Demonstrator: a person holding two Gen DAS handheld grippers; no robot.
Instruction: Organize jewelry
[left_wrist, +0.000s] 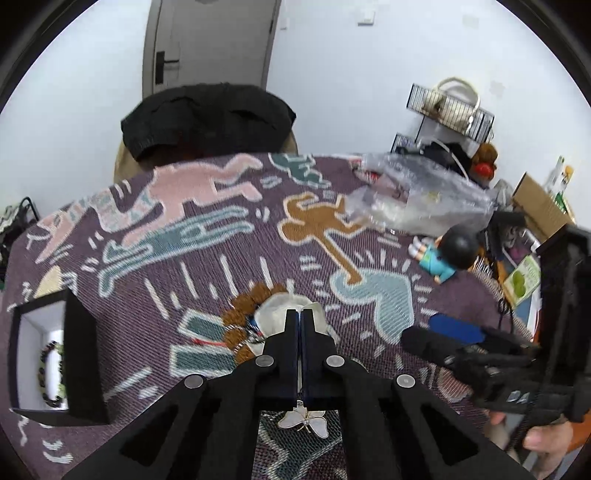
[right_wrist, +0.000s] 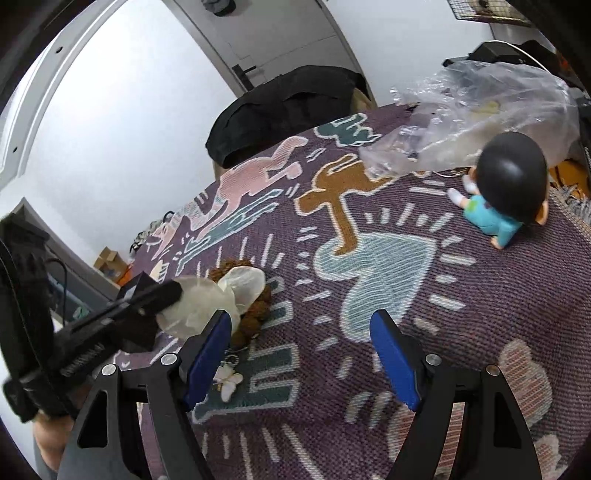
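A purple patterned cloth covers the table, white wall and door behind. The left gripper is clamped on a sheer white pouch at centre frame, brown bead bracelet beside it. The right gripper hangs wide apart. Likely next: bag the butterfly pendant, lower left. The black box sits far left.

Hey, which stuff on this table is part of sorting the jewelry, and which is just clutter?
Jewelry job:
- brown bead bracelet
- sheer pouch
- butterfly pendant
- black box with a beaded bracelet inside

Just lying about:
- doll
- plastic bag
- wire rack
- cardboard box
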